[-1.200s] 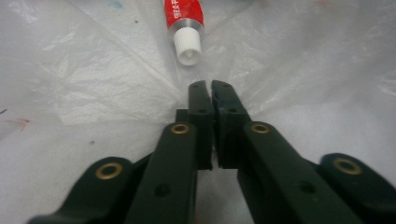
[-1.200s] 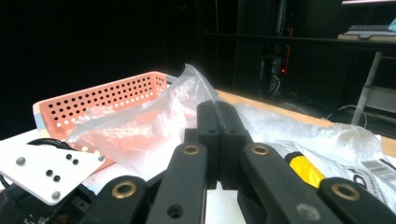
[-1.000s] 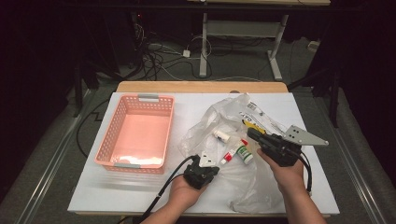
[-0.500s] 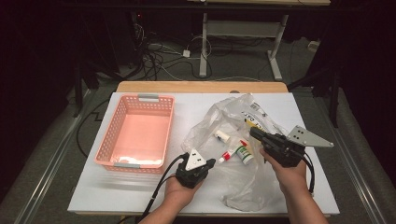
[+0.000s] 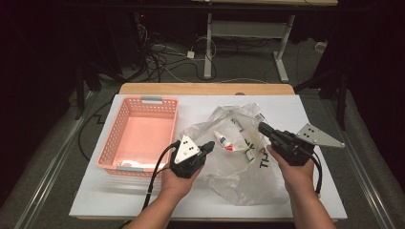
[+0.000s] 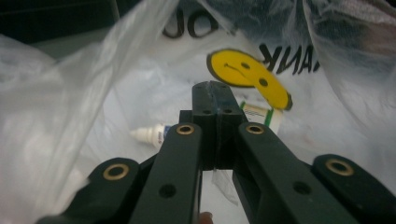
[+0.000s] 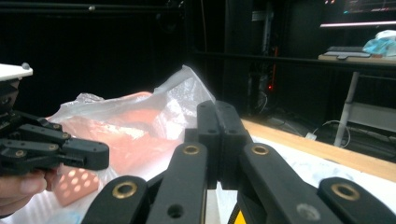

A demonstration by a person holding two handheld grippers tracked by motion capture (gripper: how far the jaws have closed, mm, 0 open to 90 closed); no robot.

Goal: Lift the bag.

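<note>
A clear plastic bag (image 5: pixel 239 171) with black lettering lies in the middle of the white table (image 5: pixel 119 195). My left gripper (image 5: pixel 210 145) is shut on the bag's left edge and holds it up off the table. My right gripper (image 5: pixel 262 128) is shut on the bag's right edge. Inside the bag lie a small white bottle (image 5: pixel 222 140) with a red cap and a small box (image 5: pixel 248 151). In the left gripper view the shut gripper (image 6: pixel 215 93) points into the bag, at the bottle (image 6: pixel 149 134), the box (image 6: pixel 261 116) and a yellow smiley print (image 6: pixel 247 77). In the right gripper view the bag (image 7: pixel 140 121) rises to the shut gripper (image 7: pixel 217 112).
A pink slotted basket (image 5: pixel 110 157) stands on the left of the table, close to my left hand. A wooden strip (image 5: pixel 205 89) runs along the table's far edge. Beyond it are desk legs and cables on a dark floor. The left gripper (image 7: pixel 93 156) appears at the left of the right gripper view.
My left gripper has risen and tilted up, lifting the bag's left side off the table. The right gripper has stayed almost still.
</note>
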